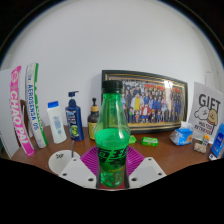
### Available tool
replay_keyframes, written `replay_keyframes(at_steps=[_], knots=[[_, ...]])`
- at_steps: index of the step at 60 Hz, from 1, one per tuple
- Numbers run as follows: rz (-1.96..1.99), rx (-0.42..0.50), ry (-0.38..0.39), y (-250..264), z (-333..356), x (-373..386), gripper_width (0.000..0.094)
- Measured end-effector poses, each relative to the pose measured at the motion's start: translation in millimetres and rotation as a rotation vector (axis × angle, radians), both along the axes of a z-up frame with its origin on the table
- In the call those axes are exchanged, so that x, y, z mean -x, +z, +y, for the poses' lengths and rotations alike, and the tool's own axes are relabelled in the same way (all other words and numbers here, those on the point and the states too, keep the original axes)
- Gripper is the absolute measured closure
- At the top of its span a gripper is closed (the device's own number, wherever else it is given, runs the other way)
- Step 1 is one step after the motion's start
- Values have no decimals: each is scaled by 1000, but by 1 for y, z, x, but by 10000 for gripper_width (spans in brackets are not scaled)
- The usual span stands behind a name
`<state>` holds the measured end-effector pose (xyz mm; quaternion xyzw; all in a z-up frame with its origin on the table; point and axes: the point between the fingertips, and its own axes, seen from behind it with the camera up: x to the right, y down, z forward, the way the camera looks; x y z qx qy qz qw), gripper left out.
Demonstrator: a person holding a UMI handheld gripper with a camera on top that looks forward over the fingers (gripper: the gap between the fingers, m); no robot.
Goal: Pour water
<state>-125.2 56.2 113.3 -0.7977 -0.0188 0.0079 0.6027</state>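
We have the green bottle [113, 135] standing upright between the fingers of the claw [110, 165], whose pink pads [92, 160] sit close at either side of its lower body; we cannot tell whether they press on it. It stands over the bench [165, 155], in front of a framed photo [148, 100]. Its thin, smooth plastic will likely be slippery and give under pressure, so we judge the mid-body the safest hold. The cap [111, 87] is on.
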Motion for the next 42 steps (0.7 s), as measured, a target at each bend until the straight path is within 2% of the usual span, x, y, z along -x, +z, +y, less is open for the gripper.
replay_keyframes(at_steps=[6, 15, 21, 24, 29, 32, 35, 42], knots=[[-18, 24, -8, -21, -3, -3, 618], [8, -9, -24, -19, -5, -4, 589], [27, 11, -37, -21, -7, -6, 448], [49, 50, -34, -27, -10, -4, 361], [89, 90, -30, -27, -18, -1, 66], [82, 106, -45, -23, -27, -3, 105], [63, 121, -64, -17, -37, -6, 78], [40, 175, -100, 3, -74, -2, 82]])
